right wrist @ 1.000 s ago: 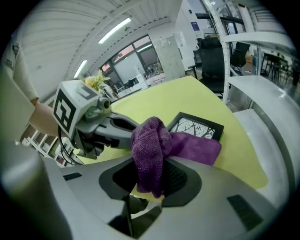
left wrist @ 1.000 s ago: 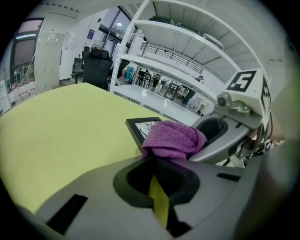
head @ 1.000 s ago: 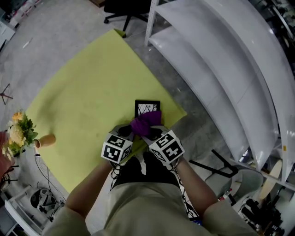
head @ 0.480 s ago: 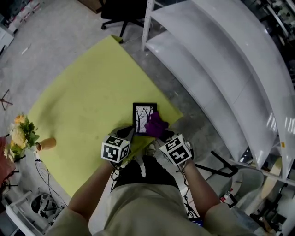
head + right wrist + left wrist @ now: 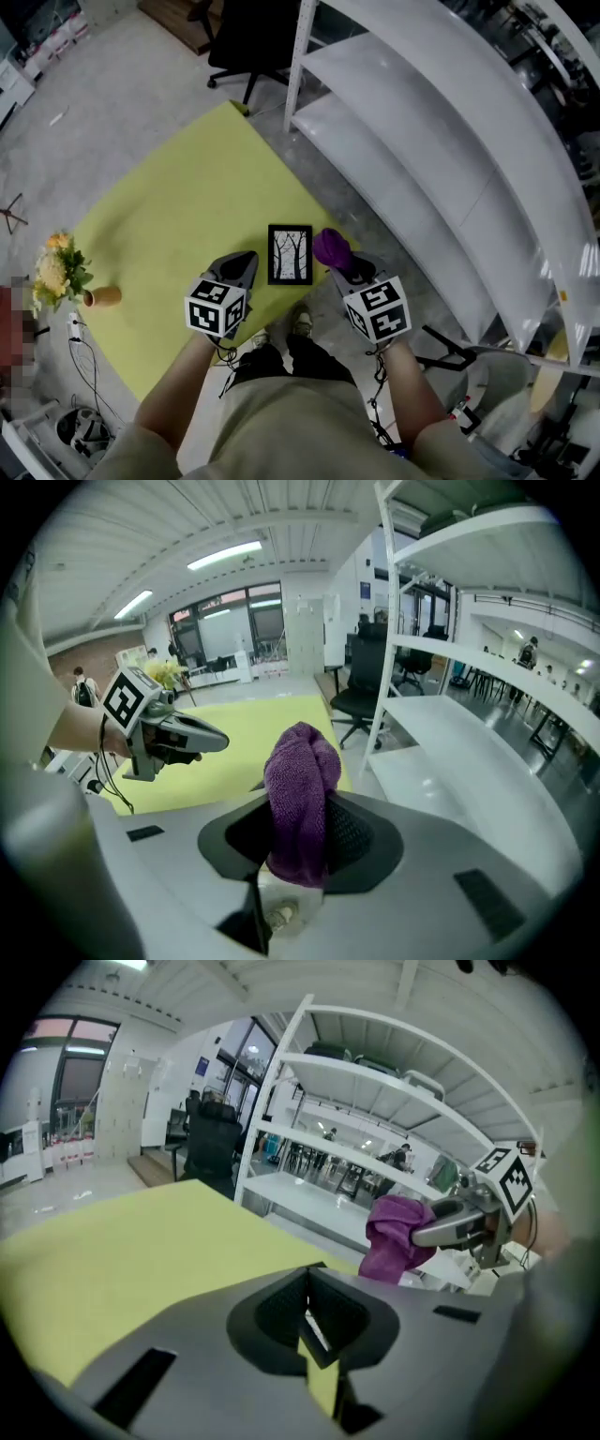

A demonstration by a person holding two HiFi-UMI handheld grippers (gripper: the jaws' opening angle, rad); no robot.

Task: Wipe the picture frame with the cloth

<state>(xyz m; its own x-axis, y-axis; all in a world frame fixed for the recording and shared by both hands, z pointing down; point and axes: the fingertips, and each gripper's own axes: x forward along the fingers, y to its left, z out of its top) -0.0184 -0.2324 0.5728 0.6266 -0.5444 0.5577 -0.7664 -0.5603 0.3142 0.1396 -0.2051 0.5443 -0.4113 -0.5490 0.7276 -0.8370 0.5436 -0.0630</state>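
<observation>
A picture frame [image 5: 290,254] lay flat at the yellow table's [image 5: 187,206] near edge, between two grippers. The right gripper [image 5: 347,267] clamped a purple cloth [image 5: 332,247] just beside it. The left gripper's [image 5: 246,259] jaws were together, empty.

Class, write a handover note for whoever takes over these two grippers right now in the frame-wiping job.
Black rectangular picture frame lies flat on the yellow table, between the grippers, untouched.
Left gripper: jaws nearly together, empty.
Right gripper: shut on the bunched purple towelling cloth, off the frame.
Wiping done so far: cannot tell.
To do: bring cloth onto frame and wipe.
</observation>
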